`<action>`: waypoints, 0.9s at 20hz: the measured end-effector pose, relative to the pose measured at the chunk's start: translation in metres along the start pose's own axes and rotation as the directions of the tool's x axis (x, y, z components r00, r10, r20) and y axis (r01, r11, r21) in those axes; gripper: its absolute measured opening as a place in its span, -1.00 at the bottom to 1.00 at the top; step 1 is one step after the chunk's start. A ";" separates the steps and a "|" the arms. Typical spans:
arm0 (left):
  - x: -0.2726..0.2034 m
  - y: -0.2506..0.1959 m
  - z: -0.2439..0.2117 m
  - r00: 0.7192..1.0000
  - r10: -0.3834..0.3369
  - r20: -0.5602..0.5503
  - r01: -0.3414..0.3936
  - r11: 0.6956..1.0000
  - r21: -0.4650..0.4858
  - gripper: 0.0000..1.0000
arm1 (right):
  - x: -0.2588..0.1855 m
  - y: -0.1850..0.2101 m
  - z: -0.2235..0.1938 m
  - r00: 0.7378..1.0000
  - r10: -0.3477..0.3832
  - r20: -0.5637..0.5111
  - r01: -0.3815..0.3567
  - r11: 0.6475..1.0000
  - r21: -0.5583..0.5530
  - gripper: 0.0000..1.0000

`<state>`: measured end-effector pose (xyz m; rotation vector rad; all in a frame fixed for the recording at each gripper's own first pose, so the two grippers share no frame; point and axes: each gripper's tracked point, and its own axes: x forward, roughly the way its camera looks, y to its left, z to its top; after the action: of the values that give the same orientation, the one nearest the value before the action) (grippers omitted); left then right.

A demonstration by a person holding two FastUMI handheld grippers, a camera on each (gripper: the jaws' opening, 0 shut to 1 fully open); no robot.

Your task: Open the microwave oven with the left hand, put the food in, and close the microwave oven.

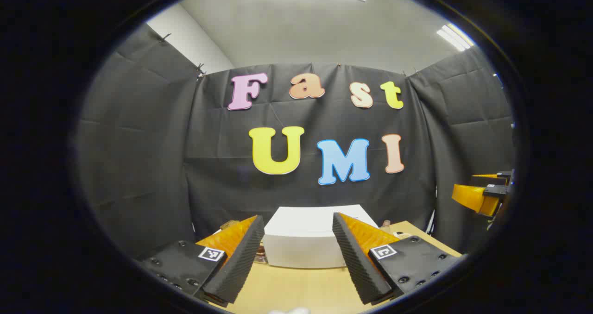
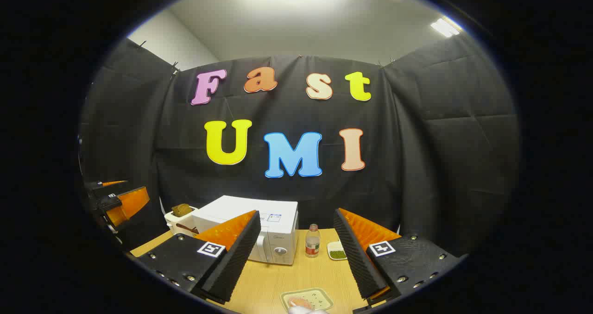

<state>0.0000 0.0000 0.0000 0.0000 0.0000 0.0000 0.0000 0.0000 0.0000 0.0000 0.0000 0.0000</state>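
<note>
- In the left gripper view the left gripper (image 1: 299, 240) sits at the bottom centre, its two fingers spread wide with nothing between them; each finger is a wedge with a ribbed foam face, and each carries one square printed marker on its flat base.
- Straight past that gap, low in the middle of the frame, stands the microwave oven (image 1: 305, 240), a white box with a smooth flat top, on a light wooden table (image 1: 296, 288). From here its door cannot be seen.
- A small stack of something brownish peeks out just left of the oven, behind the left finger; too hidden to name.
- At the far right edge of that view, about mid-height, the other gripper hangs above the table level.
- In the right gripper view the right gripper (image 2: 296, 251) fills the bottom centre, likewise spread wide and empty, with the same ribbed wedge fingers and one marker on each base.
- Between and behind its fingers: the microwave oven (image 2: 273, 233) at lower centre-left, door closed, with round knobs on its front right side; its left part is covered by the gripper's left finger.
- One clear bottle (image 2: 313, 241) stands upright just right of the oven.
- One small white dish (image 2: 337, 250) holding something green lies right of the bottle.
- One white bin (image 2: 178, 221) with a brown lump in it sits left of the oven.
- At the bottom edge, one pale square plate (image 2: 319, 297) carries the food (image 2: 301, 301), a pinkish round piece.
- The left gripper (image 2: 123, 203) shows at the left edge, mid-low.
</note>
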 end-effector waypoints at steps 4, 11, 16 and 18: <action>0.000 -0.002 -0.002 1.000 -0.006 -0.006 0.006 1.000 0.004 0.97 | 0.001 0.001 -0.001 1.000 -0.001 -0.003 0.001 1.000 0.001 0.94; 0.003 0.000 -0.006 1.000 -0.002 -0.012 0.002 1.000 0.004 0.99 | 0.003 0.002 -0.001 1.000 0.004 -0.011 -0.004 1.000 0.003 0.94; 0.012 -0.006 -0.015 1.000 -0.005 -0.008 0.005 1.000 0.015 0.99 | 0.002 -0.001 0.006 1.000 0.002 -0.005 -0.002 1.000 0.012 0.94; 0.020 -0.013 -0.030 1.000 0.000 0.009 0.000 0.999 0.042 0.98 | 0.000 -0.005 0.011 1.000 0.001 0.002 -0.001 1.000 0.011 0.94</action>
<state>0.0202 -0.0127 -0.0297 0.0421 -0.0090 0.0001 -0.0003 -0.0055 0.0106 0.0108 -0.0016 0.0006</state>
